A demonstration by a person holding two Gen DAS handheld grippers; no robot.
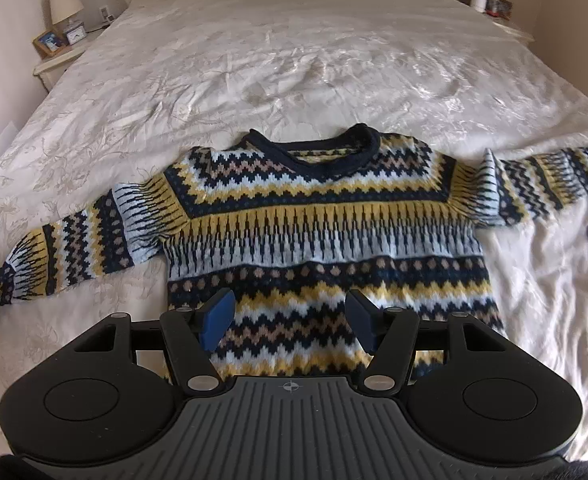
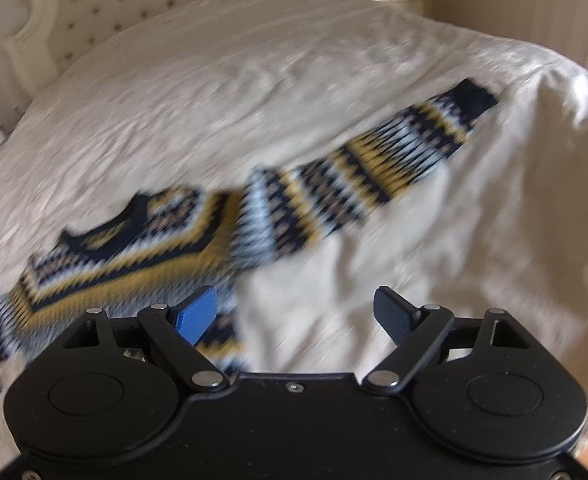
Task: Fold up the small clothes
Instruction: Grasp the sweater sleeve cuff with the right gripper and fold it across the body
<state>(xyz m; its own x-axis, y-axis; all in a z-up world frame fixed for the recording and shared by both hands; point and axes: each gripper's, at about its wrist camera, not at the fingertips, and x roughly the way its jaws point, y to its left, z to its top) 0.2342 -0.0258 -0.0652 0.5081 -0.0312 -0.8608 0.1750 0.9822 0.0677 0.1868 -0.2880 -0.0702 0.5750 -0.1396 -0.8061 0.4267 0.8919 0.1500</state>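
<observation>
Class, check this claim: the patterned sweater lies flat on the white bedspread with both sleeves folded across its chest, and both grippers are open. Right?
Not quite. The sweater does lie flat on the bedspread, but the left wrist view shows both sleeves spread outward, not folded. The left gripper and right gripper are open.

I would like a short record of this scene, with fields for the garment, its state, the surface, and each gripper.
garment: patterned knit sweater, navy, yellow, light blue
state: lying flat, front up, both sleeves spread out to the sides, not yet folded
surface: white bedspread
left gripper: jaws open, over the lower part of the sweater, holding nothing
right gripper: jaws open, beside the sweater's edge below the right sleeve, holding nothing
view quality: right wrist view is blurred
</observation>
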